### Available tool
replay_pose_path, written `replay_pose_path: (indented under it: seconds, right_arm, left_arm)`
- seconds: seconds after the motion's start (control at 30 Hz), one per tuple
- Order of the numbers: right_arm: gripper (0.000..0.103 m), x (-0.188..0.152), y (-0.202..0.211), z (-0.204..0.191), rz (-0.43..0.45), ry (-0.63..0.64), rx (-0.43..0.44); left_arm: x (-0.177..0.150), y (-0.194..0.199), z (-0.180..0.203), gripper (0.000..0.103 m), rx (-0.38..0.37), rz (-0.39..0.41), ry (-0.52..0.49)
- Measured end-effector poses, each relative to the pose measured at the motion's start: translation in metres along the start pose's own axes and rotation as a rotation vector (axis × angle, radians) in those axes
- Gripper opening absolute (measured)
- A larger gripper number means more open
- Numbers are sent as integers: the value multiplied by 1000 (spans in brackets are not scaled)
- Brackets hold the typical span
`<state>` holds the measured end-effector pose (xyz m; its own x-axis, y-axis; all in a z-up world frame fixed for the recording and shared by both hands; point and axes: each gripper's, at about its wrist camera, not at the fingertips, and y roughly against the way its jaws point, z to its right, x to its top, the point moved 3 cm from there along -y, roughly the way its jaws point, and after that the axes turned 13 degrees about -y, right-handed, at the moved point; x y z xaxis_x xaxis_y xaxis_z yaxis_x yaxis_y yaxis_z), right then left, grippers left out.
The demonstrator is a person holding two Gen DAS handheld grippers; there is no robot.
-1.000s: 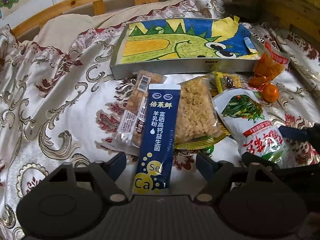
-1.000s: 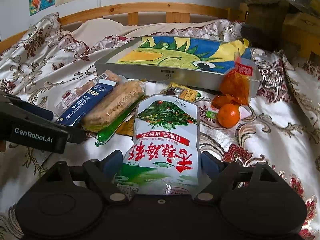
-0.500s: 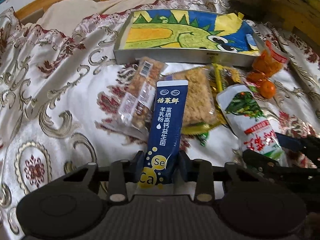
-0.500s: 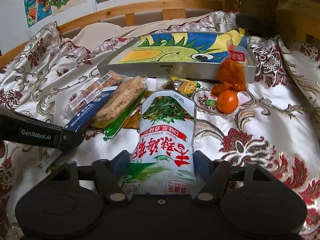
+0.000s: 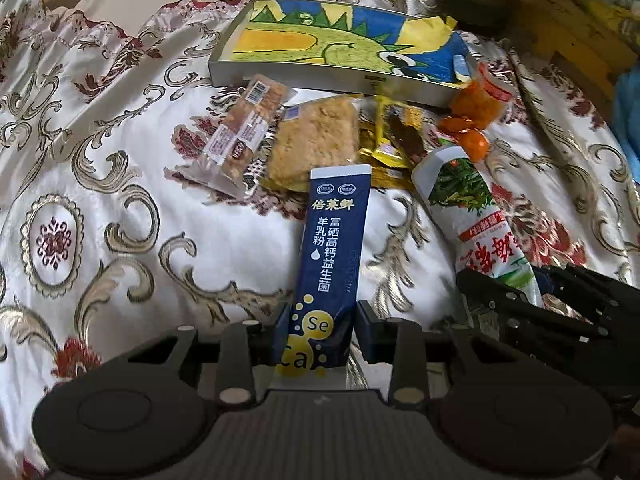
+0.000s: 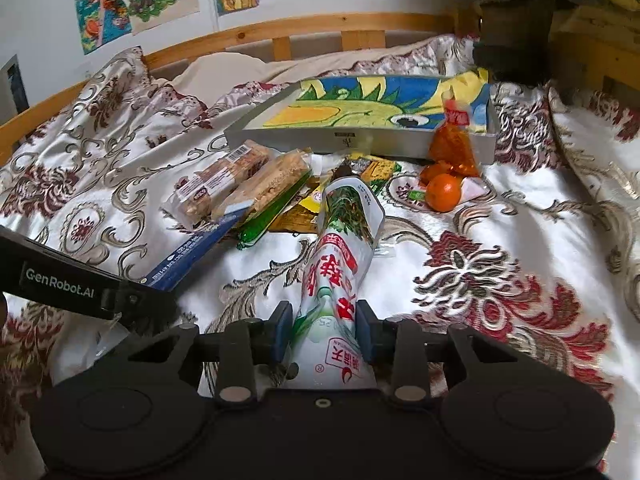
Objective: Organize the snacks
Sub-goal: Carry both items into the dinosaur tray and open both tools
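Snacks lie heaped on the bedspread (image 5: 120, 184) in front of me, just short of the painted box (image 5: 340, 46). My left tongs (image 5: 320, 330) are pinched tight on the near end of the blue sachet (image 5: 334, 240), both pads pressed against its sides; its far end points toward the pile and sits at the edge of the crumbly bar (image 5: 316, 140). My right tongs (image 6: 324, 334) are clamped on the near end of the green-and-white pouch (image 6: 344, 248), squeezing it into a narrow curl between the fingers, with its top end reaching to the heap.

In the right view I see my left tongs at the left edge, sachet jutting out toward the pile. In the left view the right tongs show at the lower right, gripping the pouch.

Behind the sachet, the clear-wrapped bar (image 5: 244, 132) lies left of the crumbly bar, touching it. Yellow wrappers (image 5: 394, 140) sit to the right of that. A tangerine (image 6: 443, 192) rests near the box's right corner, with an orange packet (image 6: 454, 144) leaning against the box just behind it.
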<state>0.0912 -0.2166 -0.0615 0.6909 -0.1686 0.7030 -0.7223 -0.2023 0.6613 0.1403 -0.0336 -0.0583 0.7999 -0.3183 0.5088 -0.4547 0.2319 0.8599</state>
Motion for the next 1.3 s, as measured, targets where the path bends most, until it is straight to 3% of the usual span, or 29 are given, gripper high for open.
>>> replay_pose_path:
  seconds: [0.37, 0.73, 0.97, 1.3]
  right_arm:
    - [36, 7, 46, 11, 78, 54, -17]
    - [36, 81, 57, 17, 191, 111, -19]
    - [37, 144, 22, 16, 245, 107, 6]
    - [37, 213, -85, 21, 267, 30, -11]
  left_arm:
    - [6, 26, 31, 37, -58, 103, 15]
    - [89, 39, 16, 37, -28, 232, 40]
    - [165, 22, -10, 37, 13, 286, 65]
    - [246, -54, -56, 37, 27, 271, 99]
